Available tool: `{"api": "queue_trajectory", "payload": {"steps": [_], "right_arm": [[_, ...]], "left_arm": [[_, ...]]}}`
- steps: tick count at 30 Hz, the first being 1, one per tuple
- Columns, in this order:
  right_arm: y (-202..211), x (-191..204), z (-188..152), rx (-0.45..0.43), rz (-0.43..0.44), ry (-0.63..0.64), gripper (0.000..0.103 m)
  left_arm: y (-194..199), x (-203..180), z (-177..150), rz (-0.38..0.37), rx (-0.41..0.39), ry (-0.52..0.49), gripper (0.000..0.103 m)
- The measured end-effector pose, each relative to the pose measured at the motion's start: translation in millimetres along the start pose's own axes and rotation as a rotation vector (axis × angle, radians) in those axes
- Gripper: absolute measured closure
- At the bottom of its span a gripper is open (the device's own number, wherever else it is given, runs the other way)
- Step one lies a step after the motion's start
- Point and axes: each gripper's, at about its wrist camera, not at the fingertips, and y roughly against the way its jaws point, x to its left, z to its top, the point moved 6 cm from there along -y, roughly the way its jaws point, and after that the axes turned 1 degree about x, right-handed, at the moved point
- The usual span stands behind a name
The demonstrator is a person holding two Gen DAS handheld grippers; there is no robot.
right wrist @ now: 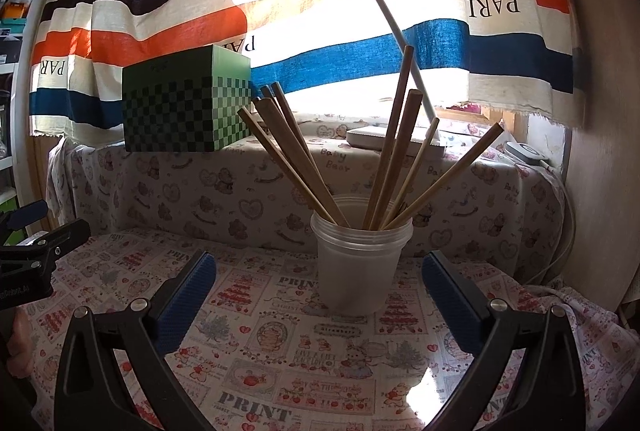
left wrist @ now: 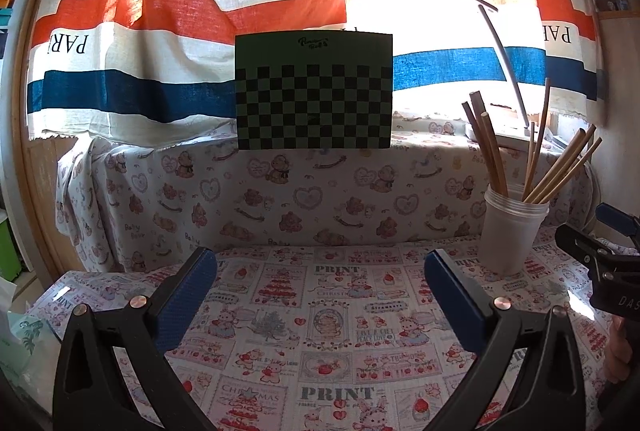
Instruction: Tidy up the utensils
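A translucent white plastic cup (right wrist: 358, 267) stands upright on the patterned tablecloth (right wrist: 280, 351), holding several wooden chopsticks (right wrist: 390, 147) fanned left and right. My right gripper (right wrist: 320, 283) is open just in front of the cup, blue pads wide apart with nothing between them. In the left wrist view the same cup (left wrist: 510, 231) with its chopsticks (left wrist: 490, 151) stands at the right. My left gripper (left wrist: 320, 283) is open over bare cloth, well left of the cup. The right gripper's black body (left wrist: 600, 259) shows at that view's right edge.
A green checkered box (left wrist: 314, 91) sits on the raised ledge behind the table. A white desk lamp (right wrist: 394, 39) stands behind the cup, its base (right wrist: 396, 137) on the ledge. A striped curtain (left wrist: 160, 11) hangs at the back. A white cable (right wrist: 568, 231) runs down at the right.
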Motion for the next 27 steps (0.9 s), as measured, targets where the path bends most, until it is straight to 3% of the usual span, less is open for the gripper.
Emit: {"api": "queue_trajectory", "payload": {"steps": [27], "right_arm": [[-0.2, -0.4, 0.1, 0.000, -0.005, 0.001, 0.000]], "left_arm": [[0.3, 0.9, -0.5, 0.012, 0.002, 0.005, 0.000]]}}
